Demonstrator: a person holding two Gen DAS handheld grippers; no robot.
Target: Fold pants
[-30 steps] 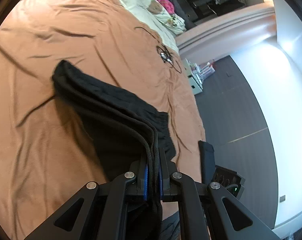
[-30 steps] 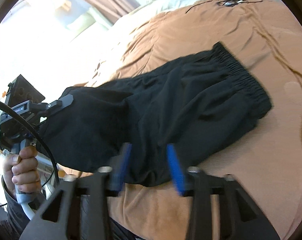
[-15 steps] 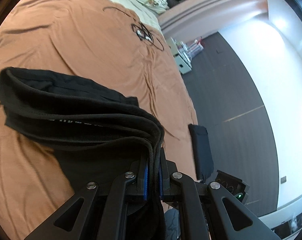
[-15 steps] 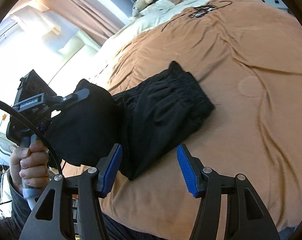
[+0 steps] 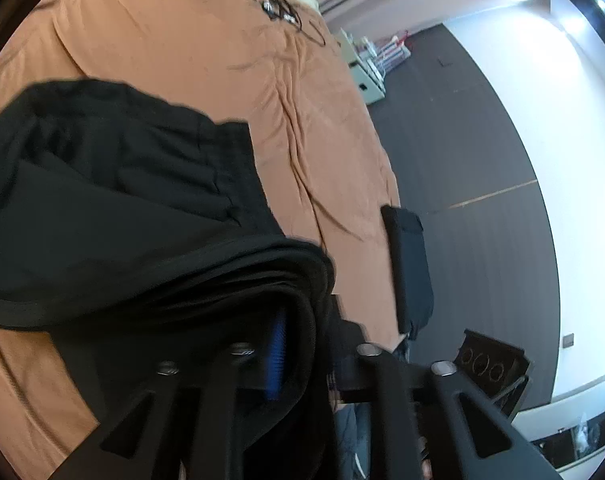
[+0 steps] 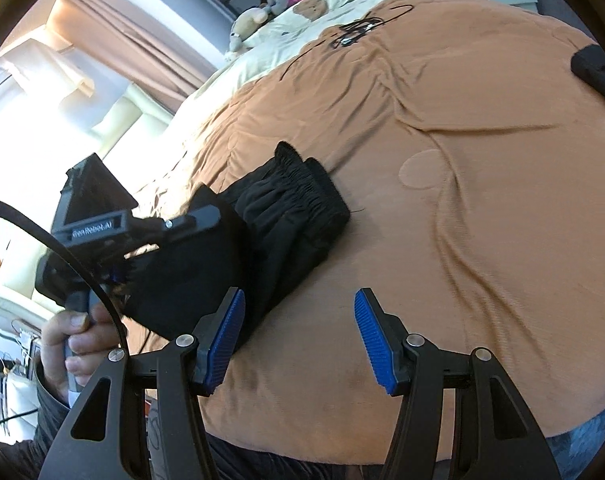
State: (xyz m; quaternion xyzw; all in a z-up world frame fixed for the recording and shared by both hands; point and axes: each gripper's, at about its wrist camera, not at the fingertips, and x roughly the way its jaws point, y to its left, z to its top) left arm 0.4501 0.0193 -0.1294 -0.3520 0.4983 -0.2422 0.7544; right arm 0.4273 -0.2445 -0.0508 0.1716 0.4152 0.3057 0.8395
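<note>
The right tool (image 6: 298,340) hovers over the near edge of the bed (image 6: 482,200), its blue pads (image 6: 372,344) well apart with only bare brown blanket between them. Just beyond its left pad lies the near end of the black pants (image 6: 286,220), a folded bundle on the blanket toward the bed's left side, the gathered waistband pointing toward the bed's middle.

The left tool (image 6: 150,240), gripped by a hand (image 6: 76,336) off the bed's left edge, meets the bundle's near end. From its own view, the left tool (image 5: 298,340) has the thick rolled hem of the pants (image 5: 122,216) draped between its fingers; the jaws have just been opening, and a blue pad (image 5: 276,354) shows with a gap beside the cloth, so the fabric lies between the pads without being pressed. The picture is blurred here.

Farther on, a tangle of black cable (image 6: 354,30) lies on the blanket near the far edge, and beyond it a cream pillow with a bear print (image 6: 314,8) and soft toys (image 6: 258,18). A dark flat object (image 5: 408,268) rests at the bed's right edge.
</note>
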